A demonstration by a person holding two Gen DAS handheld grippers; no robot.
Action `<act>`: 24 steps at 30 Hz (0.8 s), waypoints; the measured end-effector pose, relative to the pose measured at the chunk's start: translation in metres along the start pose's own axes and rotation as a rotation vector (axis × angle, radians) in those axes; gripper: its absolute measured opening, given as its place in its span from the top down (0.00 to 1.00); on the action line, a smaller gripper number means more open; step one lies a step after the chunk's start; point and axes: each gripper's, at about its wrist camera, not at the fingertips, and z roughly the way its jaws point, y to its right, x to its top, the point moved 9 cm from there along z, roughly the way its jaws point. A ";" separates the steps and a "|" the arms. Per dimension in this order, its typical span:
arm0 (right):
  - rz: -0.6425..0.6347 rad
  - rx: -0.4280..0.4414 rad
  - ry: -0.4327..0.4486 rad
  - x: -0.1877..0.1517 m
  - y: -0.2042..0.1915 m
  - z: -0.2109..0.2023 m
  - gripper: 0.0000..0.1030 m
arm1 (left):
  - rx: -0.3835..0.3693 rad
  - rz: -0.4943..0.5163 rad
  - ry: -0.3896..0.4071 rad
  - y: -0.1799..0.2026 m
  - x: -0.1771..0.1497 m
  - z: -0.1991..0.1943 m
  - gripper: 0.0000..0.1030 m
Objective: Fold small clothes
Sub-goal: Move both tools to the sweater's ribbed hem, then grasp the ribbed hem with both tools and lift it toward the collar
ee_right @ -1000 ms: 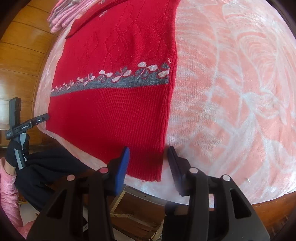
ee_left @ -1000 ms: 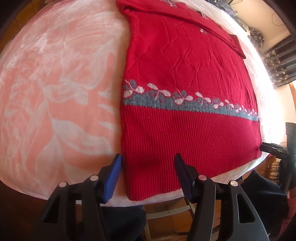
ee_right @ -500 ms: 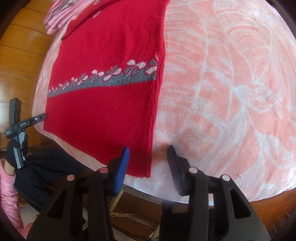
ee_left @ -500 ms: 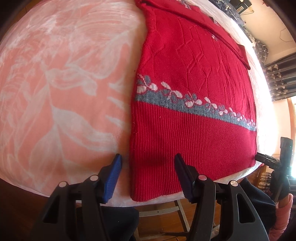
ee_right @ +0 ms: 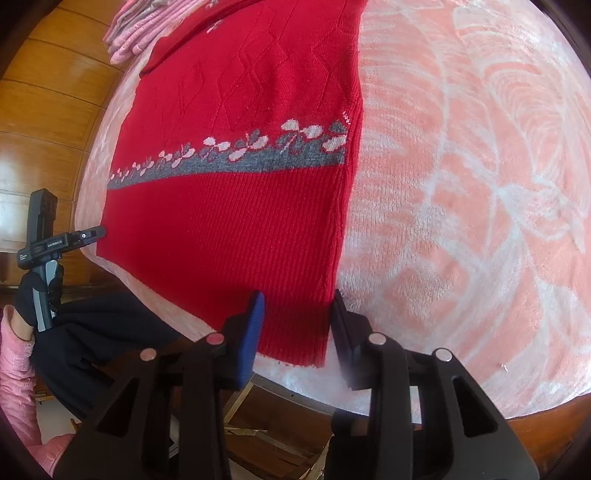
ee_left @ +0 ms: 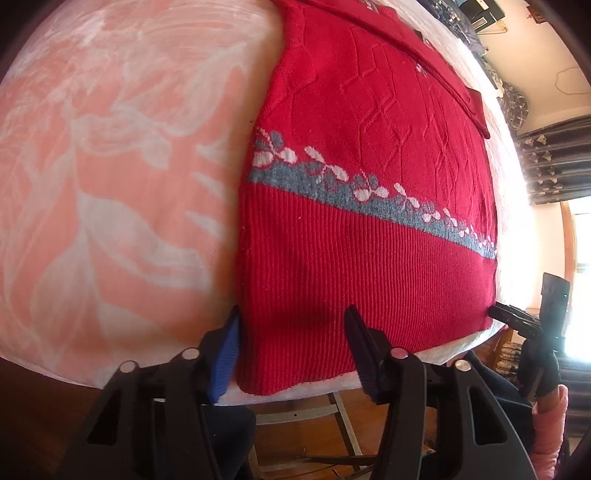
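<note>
So the red knit sweater [ee_left: 369, 236] is lying flat on the desk, which is covered with a fuzzy pink-and-white floral blanket [ee_left: 110, 184]. It has a grey band with white flowers [ee_left: 369, 192] running across the middle, ribbed knit below that and a raised diamond pattern above. Its hem sits right at the near edge of the desk.

The left claw [ee_left: 291, 350] is spread wide, with the hem's left corner sitting between its blue-padded fingers [ee_left: 225, 354]. Nothing is pinched; the left pad is just outside the sweater's side edge and the other finger is over the ribbing. In that same view, the other handheld unit pokes in at about 3 o'clock, near the hem's far corner.

Same deal from the right wrist cam: the right claw [ee_right: 295, 332] is released, wide apart, straddling the hem's right corner [ee_right: 306, 350]. The blue pad [ee_right: 247, 339] is over the red knit and the dark finger is just off the edge, on the blanket.

At around 11 o'clock in the right view there's a folded pink garment [ee_right: 136, 33] past the sweater's top end. The person's dark-gloved hand [ee_right: 37, 295] with a pink sleeve [ee_right: 14, 369] shows at 9 o'clock, holding the left unit's handle.
</note>
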 end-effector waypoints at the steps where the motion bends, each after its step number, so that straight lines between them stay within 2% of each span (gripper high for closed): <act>1: 0.000 0.001 -0.002 0.000 0.000 0.001 0.76 | -0.007 -0.005 -0.003 0.000 -0.001 0.001 0.73; 2: -0.002 0.005 -0.003 0.000 0.000 0.001 0.78 | -0.024 -0.011 -0.012 0.001 -0.002 0.002 0.86; 4: 0.001 0.023 -0.003 0.001 0.000 0.000 0.92 | -0.053 -0.014 -0.027 0.006 -0.005 0.004 0.92; 6: 0.007 0.048 0.001 0.003 -0.002 -0.002 0.94 | -0.071 0.000 -0.021 0.012 -0.004 0.002 0.93; 9: 0.014 0.086 0.019 0.007 -0.005 -0.012 0.94 | -0.177 -0.018 0.008 0.024 0.001 -0.008 0.93; 14: 0.058 0.173 0.103 0.026 -0.011 -0.043 0.95 | -0.293 -0.011 0.131 0.045 0.025 -0.044 0.93; 19: 0.097 0.216 0.220 0.061 -0.012 -0.084 0.96 | -0.319 -0.030 0.266 0.053 0.065 -0.077 0.93; 24: 0.135 0.201 0.311 0.109 -0.007 -0.114 0.96 | -0.267 -0.028 0.356 0.058 0.114 -0.090 0.93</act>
